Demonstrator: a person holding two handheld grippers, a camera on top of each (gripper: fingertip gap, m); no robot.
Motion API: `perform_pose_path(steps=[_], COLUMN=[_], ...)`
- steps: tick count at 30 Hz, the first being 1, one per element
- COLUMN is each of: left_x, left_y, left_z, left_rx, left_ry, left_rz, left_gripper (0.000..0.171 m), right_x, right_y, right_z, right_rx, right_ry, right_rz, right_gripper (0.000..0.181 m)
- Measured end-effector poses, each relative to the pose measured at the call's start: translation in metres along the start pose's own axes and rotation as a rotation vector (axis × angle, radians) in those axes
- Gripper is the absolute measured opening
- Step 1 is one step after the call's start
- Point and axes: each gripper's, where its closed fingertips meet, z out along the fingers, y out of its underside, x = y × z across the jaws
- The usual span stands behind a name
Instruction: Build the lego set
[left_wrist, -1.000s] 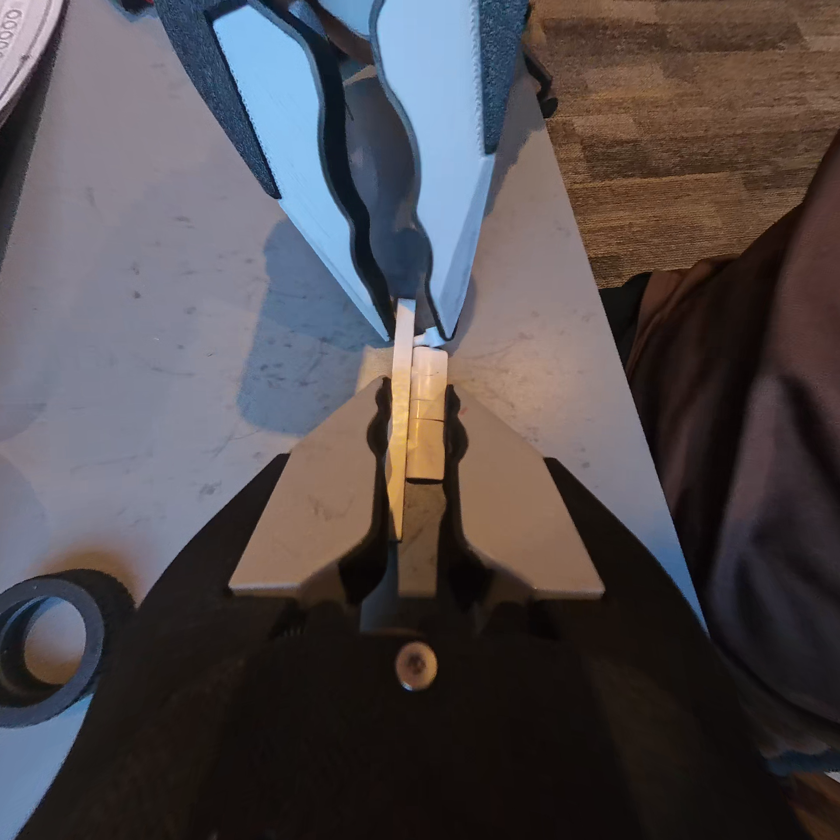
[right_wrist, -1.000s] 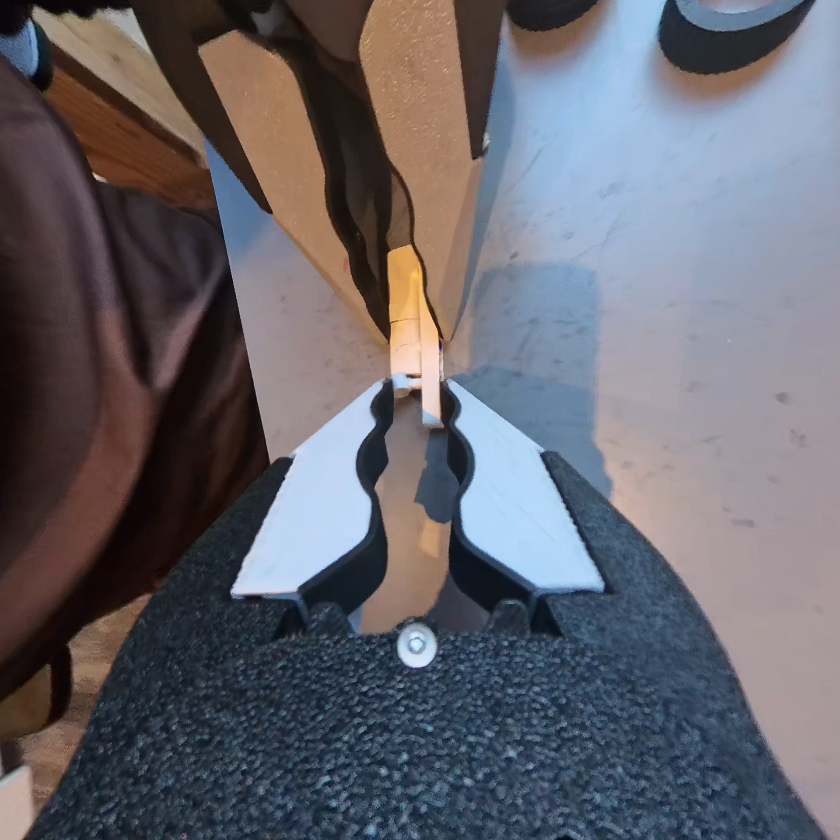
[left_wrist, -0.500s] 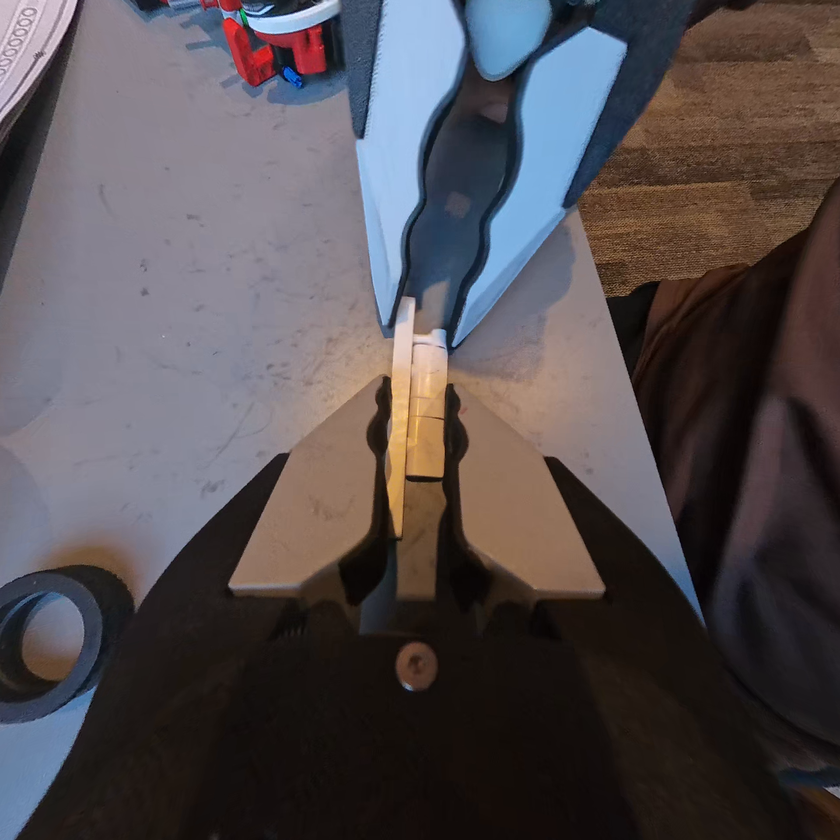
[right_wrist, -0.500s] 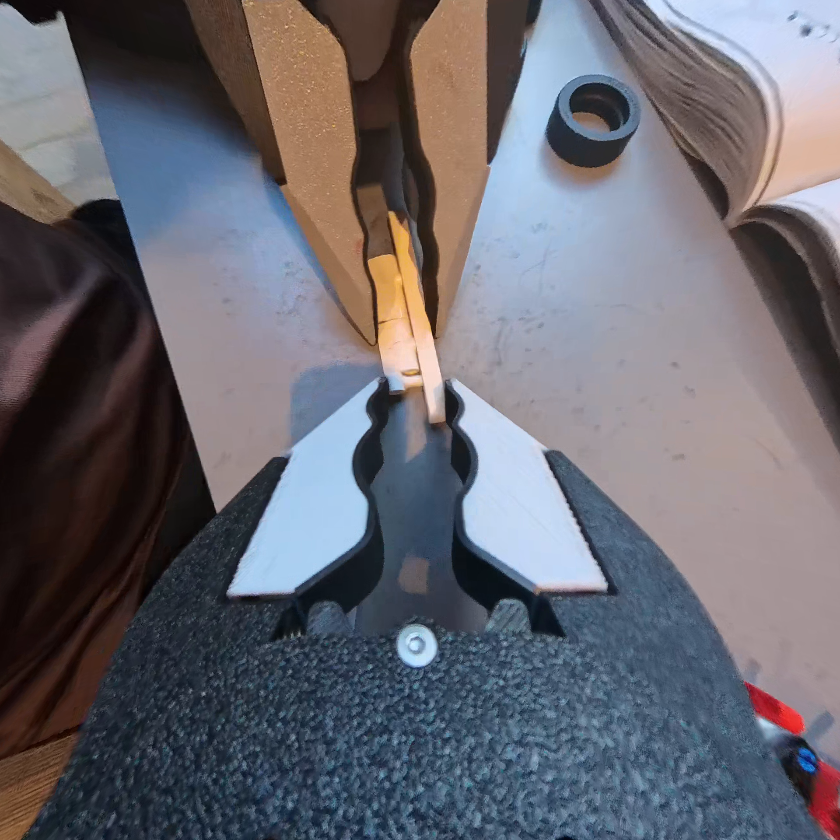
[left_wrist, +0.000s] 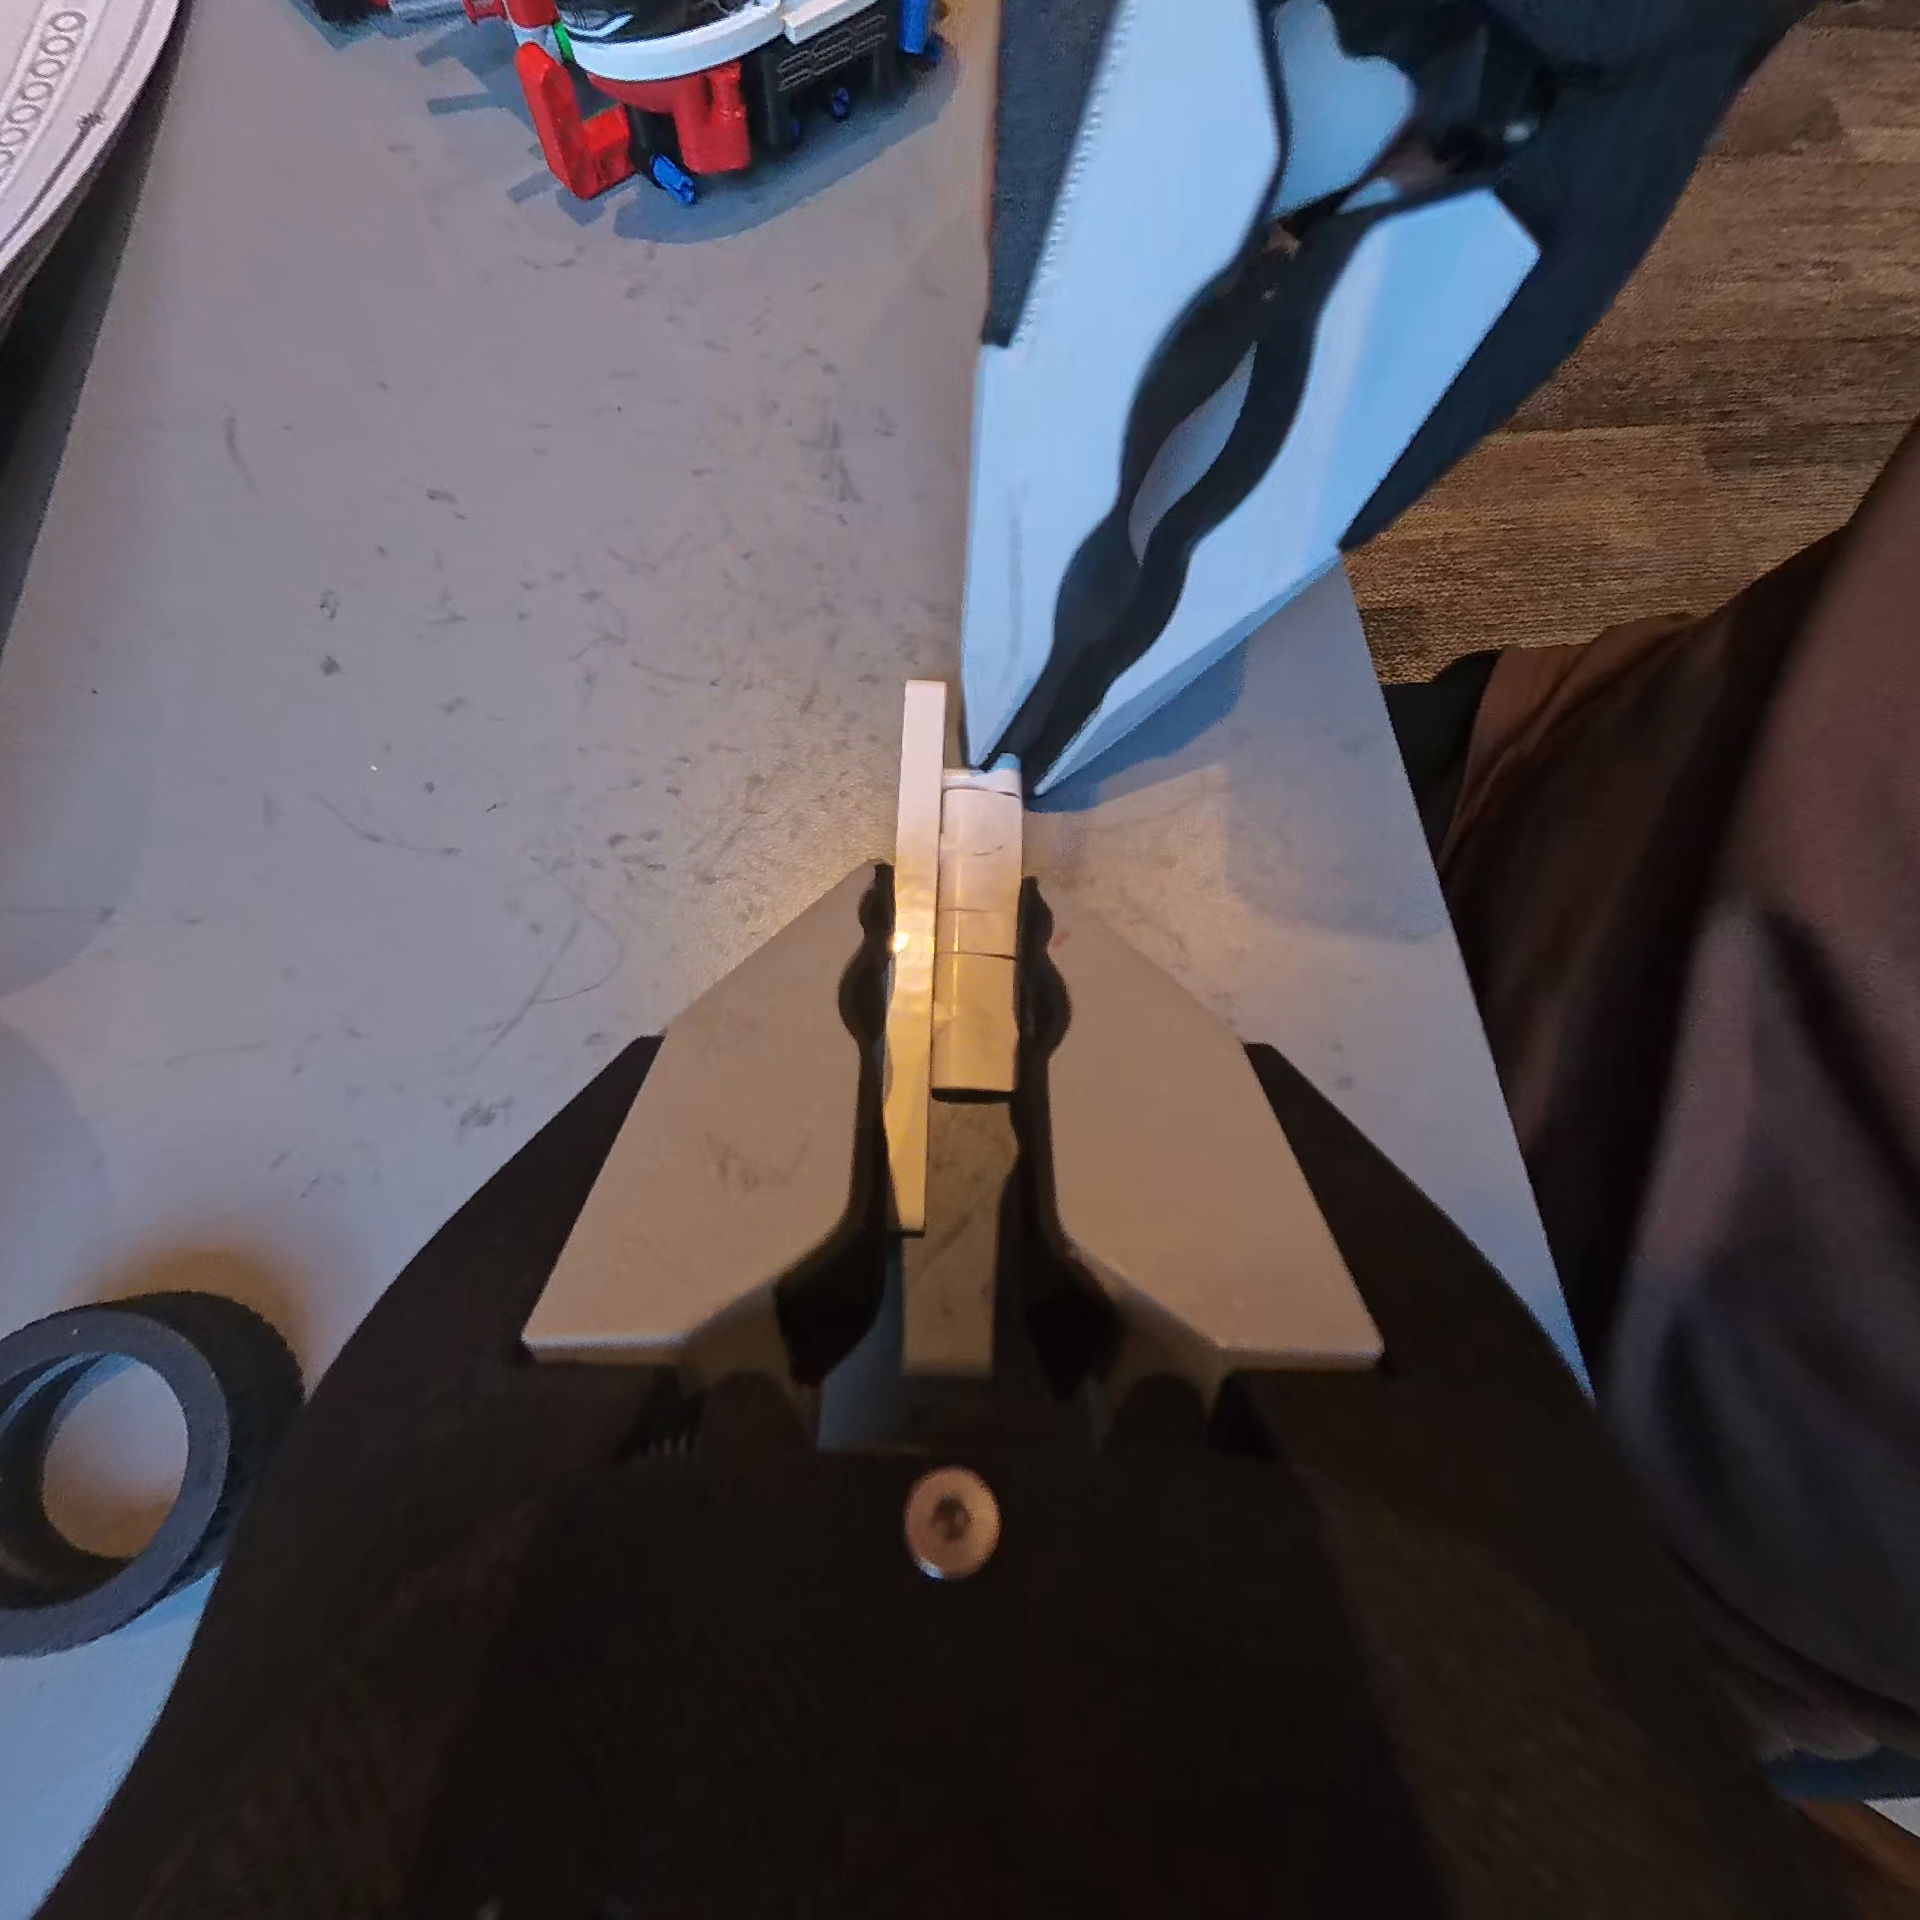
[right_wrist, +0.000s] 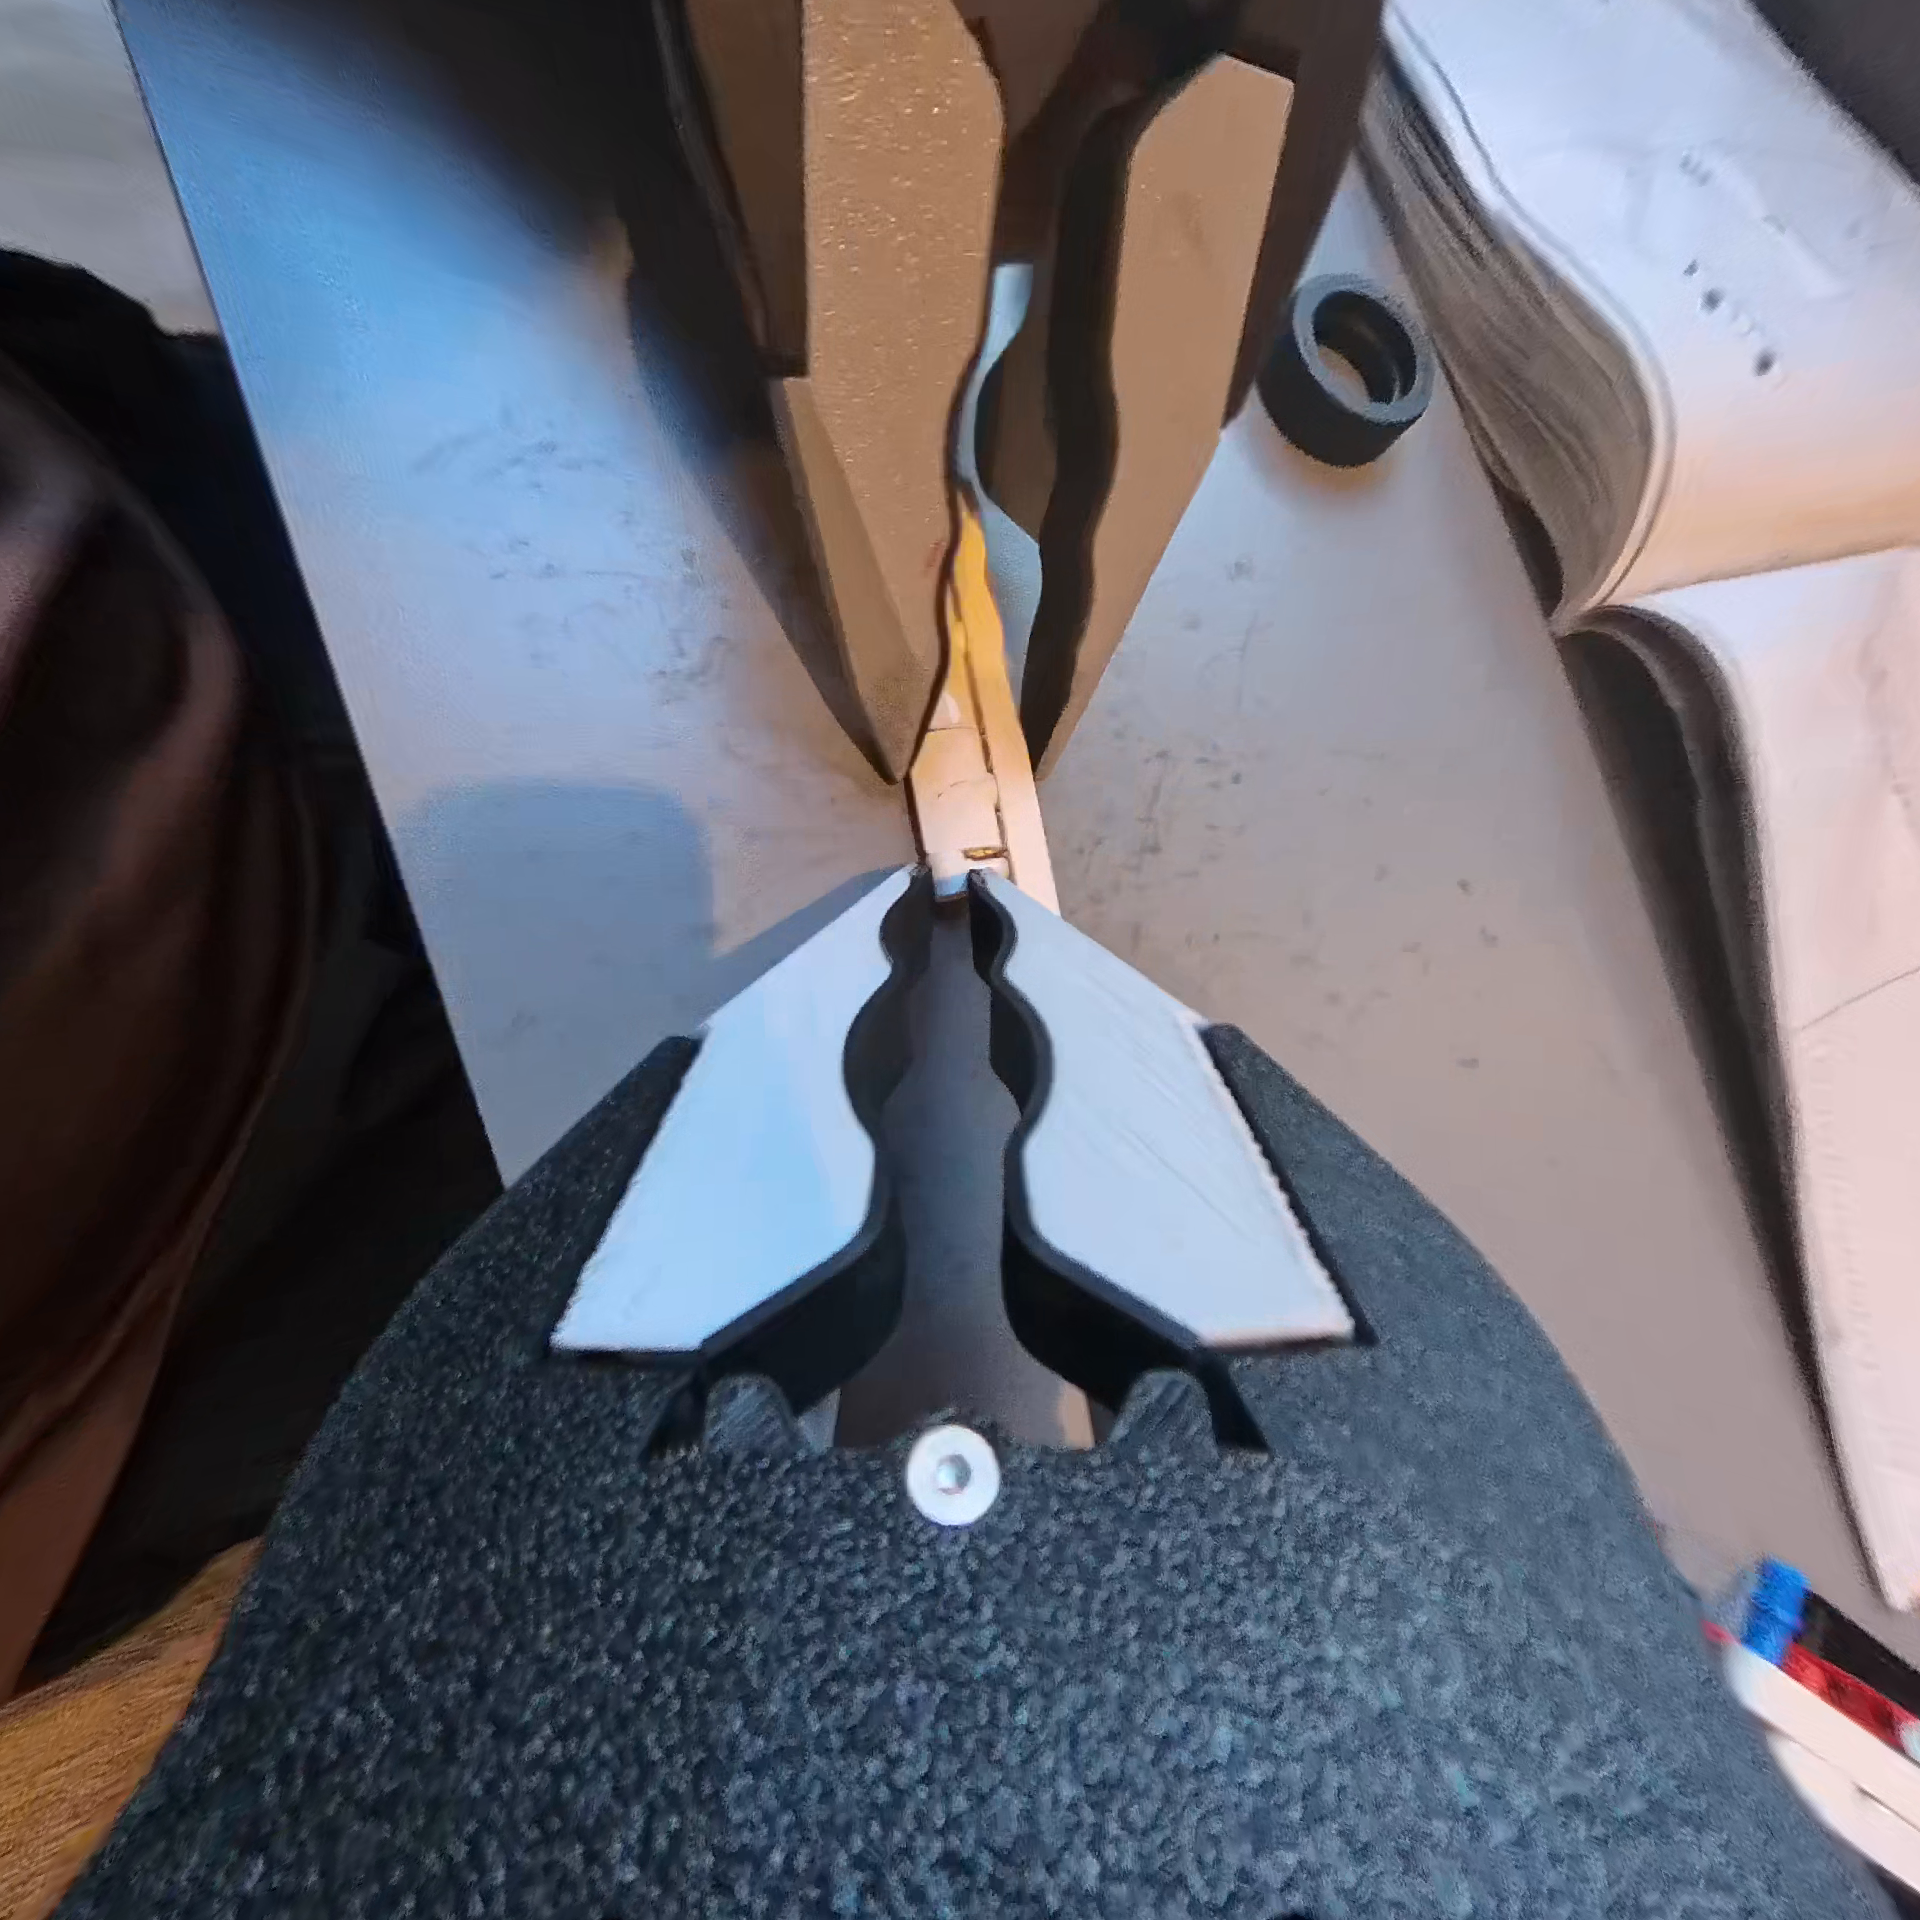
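Observation:
My left gripper (left_wrist: 954, 883) is shut on a white lego assembly (left_wrist: 971, 935): a thin white plate (left_wrist: 920, 810) standing on edge with a stack of small white bricks against its right side. It is held above the grey table (left_wrist: 468, 623). My right gripper (left_wrist: 1003, 774) comes in from the upper right, its tips at the far end of the brick stack. In the right wrist view my right gripper (right_wrist: 945, 881) is shut on a small white stub at the near end of the assembly (right_wrist: 961, 800). The left gripper (right_wrist: 966, 774) faces it from above.
A partly built red, black and white lego model (left_wrist: 707, 83) stands at the table's far edge. A black tyre (left_wrist: 94, 1455) lies at lower left. An open instruction book (right_wrist: 1662, 364) lies to the right, near another tyre (right_wrist: 1351, 374). A person's dark clothing (left_wrist: 1714, 1039) is beyond the table edge. The tips of both grippers are at nearly the same place.
The right gripper swung toward the right of the left wrist view. Its jaws, earlier spread around the plate's end, have narrowed onto the small stub. The lego model came into view.

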Motion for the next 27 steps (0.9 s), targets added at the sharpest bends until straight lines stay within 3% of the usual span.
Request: perform_pose_path(steps=[5,12,15,20,24,27], left_x=[0.0002,0.0005,0.0015,0.0021,0.0023,0.0017], left_y=[-0.0004,-0.0009,-0.0005,-0.001,-0.0026,-0.0034], left_z=[-0.0004,-0.0008,-0.0012,-0.0012,-0.0012,-0.0007], left_rx=[0.003,0.005,0.002,0.0,-0.001,0.003], left_ry=[0.021,0.053,0.071,0.092,0.116,0.096], left_rz=[-0.023,-0.046,-0.029,-0.042,-0.093,-0.122], left_gripper=[0.022,0.022,0.022,0.022,0.022,0.022], right_x=[0.0015,0.0026,0.0019,0.0003,0.0003,0.0005], right_y=[-0.0006,0.0005,-0.0002,-0.0001,0.0002,0.0009], right_z=[-0.0009,0.0001,0.0,-0.0002,-0.0007,-0.0013], right_rx=[0.001,-0.011,-0.032,-0.001,-0.005,-0.007], right_ry=[0.141,0.083,0.132,-0.057,0.036,0.022], right_rz=[-0.12,-0.106,-0.215,0.021,-0.123,-0.014], right_gripper=[0.006,0.006,0.005,0.006,0.006,0.006])
